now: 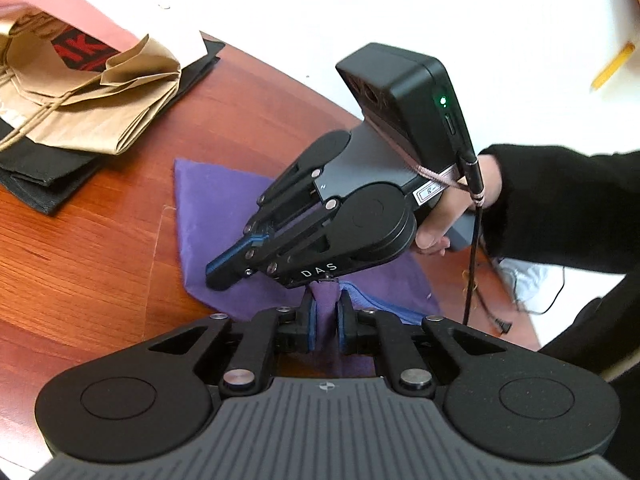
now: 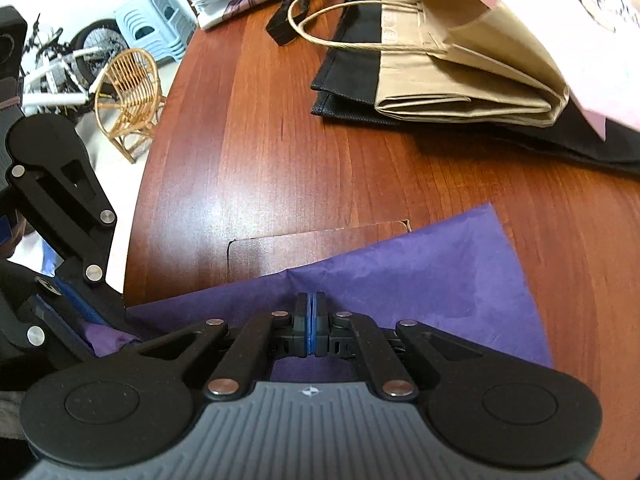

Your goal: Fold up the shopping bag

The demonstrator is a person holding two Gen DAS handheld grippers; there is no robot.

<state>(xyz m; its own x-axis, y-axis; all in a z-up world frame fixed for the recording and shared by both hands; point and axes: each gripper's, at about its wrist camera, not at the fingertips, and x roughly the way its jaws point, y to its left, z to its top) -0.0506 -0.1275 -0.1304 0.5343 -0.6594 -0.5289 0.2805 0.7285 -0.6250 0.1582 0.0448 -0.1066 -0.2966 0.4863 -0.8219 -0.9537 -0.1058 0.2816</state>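
Purple fabric, the shopping bag (image 2: 420, 280), lies flat on the reddish wooden desk (image 2: 280, 140), near its rounded edge. Left tool (image 1: 326, 314) pinches a raised tuck of the bag between its blue pads, probably to lift that part over for a fold. Right tool (image 2: 310, 320) has its fingers pressed together, empty, tip down on the cloth, seemingly pinning it so the crease stays put. Brown paper bags (image 2: 460, 80) and a black bag (image 2: 348, 60) sit stacked well apart, likely finished or waiting.
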